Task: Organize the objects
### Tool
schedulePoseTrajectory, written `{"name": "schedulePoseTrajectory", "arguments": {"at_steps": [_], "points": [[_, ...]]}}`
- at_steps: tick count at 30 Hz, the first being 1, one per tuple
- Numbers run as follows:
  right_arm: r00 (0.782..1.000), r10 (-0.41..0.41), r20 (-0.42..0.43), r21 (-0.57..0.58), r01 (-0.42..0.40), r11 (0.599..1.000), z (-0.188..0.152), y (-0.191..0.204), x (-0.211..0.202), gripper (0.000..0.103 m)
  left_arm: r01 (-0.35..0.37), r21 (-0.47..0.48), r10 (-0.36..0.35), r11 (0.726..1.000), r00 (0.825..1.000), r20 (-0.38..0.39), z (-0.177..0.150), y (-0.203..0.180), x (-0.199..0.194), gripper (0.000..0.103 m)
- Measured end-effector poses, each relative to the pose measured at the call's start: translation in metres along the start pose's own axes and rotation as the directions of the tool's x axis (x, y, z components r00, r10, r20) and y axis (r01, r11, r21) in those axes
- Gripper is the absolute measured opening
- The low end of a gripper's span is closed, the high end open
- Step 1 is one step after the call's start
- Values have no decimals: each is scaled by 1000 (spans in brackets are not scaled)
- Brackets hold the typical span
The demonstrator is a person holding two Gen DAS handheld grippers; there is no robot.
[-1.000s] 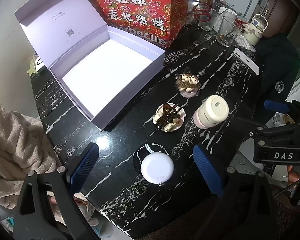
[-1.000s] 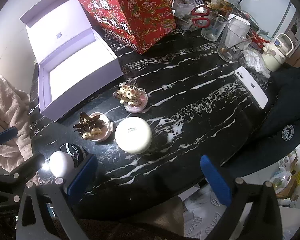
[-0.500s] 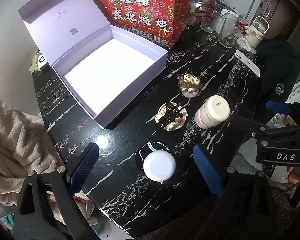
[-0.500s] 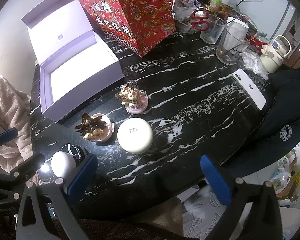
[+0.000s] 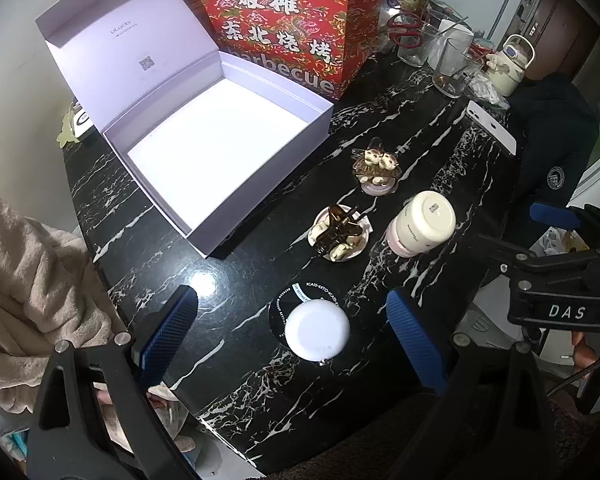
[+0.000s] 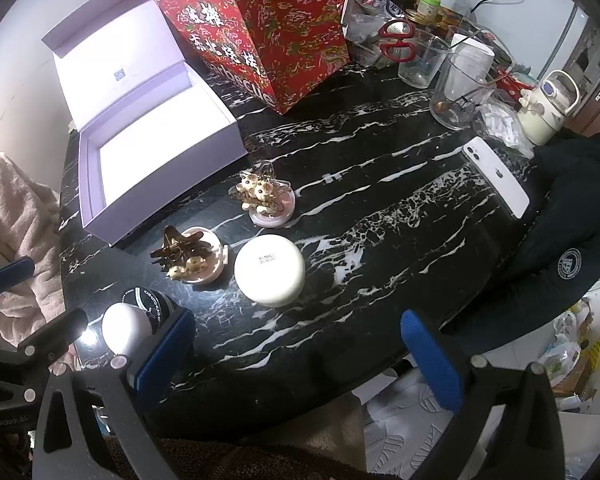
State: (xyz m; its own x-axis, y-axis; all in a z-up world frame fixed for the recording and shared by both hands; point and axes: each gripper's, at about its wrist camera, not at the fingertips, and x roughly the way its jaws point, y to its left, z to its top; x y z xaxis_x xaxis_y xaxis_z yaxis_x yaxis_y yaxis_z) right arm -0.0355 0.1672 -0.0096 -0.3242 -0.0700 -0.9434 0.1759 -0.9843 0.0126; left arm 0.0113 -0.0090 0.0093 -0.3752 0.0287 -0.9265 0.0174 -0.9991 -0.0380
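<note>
Four small items await the open box (image 5: 220, 152) on the worktop (image 5: 400, 152): nearest, a smooth, probably light, slippery white puck (image 5: 317, 331), best gripped across its rim by the left gripper (image 5: 292, 332), both grippers' jaws apart and empty.

I am looking over a black desk (image 5: 236, 280) veined with white, glare from an overhead light shining on its polished top. A pale wall (image 5: 16, 60) is standing behind it, a brown door (image 5: 560, 20) is showing at the far right.
</note>
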Motion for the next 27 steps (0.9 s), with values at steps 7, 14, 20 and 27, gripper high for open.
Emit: {"name": "schedulePoseTrajectory", "arguments": {"at_steps": [7, 14, 20, 27], "points": [[1000, 2, -4, 9, -2, 1000, -1, -1, 1, 103, 1, 1, -1, 1000, 1000, 1, 0, 0, 0, 96], [1000, 2, -6, 11, -2, 1000, -2, -1, 1, 103, 0, 3, 0, 1000, 1000, -1, -1, -2, -1, 96], [1000, 6, -10, 19, -6, 1000, -6, -5, 2, 103, -3, 5, 3, 1000, 1000, -2, -3, -5, -1, 96], [1000, 6, -13, 20, -5, 1000, -8, -5, 2, 103, -13, 5, 13, 1000, 1000, -3, -5, -7, -2, 96]]}}
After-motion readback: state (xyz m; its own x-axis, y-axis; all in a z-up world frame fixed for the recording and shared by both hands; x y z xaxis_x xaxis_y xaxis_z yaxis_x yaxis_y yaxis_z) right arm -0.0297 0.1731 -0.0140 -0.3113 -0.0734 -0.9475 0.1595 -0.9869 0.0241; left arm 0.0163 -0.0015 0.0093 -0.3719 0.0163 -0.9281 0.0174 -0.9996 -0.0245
